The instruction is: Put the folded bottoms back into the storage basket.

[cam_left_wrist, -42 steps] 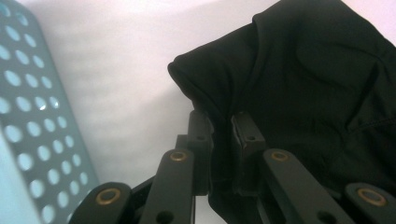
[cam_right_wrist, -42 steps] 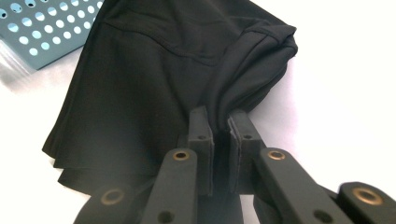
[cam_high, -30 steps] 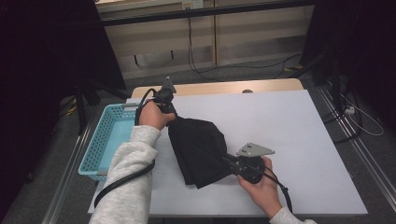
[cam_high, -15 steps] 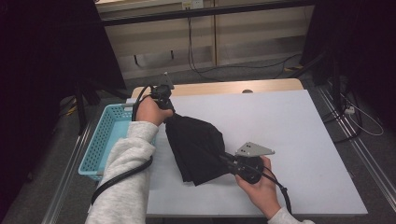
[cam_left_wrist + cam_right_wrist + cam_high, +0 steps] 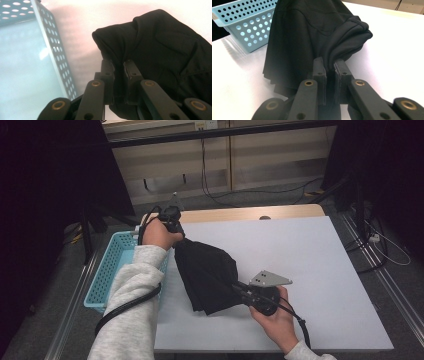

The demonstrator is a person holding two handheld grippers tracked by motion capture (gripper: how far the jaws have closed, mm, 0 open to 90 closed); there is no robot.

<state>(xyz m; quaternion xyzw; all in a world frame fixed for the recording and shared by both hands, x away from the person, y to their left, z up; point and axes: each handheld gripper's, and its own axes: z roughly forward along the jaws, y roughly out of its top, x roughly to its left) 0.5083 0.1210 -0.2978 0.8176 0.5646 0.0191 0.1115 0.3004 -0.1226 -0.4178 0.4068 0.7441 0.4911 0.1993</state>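
Cloth is being gripped at two ends: a folded black fabric garment is lying on the white worktop, pinched by both tools. Compared with a second ago, little is differing; the left hand is sitting slightly further toward the worktop's far left corner, and the garment's far end is reaching a little further that way with it, while the right hand is keeping its place.

Nearest the person, the right gripper is pressing its black jaws together on a bunched corner of the garment, with the fabric rising from between the pads and spreading away toward the far side. In the high view this gripper is lying low at the garment's near right edge, its jaw tips merging with the dark cloth and hard to make out.

Farther off, the left gripper is clamping a thick rolled edge of the garment between its jaws. In the high view the left gripper is partly hidden by the hand. Beside it, a light blue perforated plastic basket is sitting at the worktop's left edge, partly covered by the grey sleeve.
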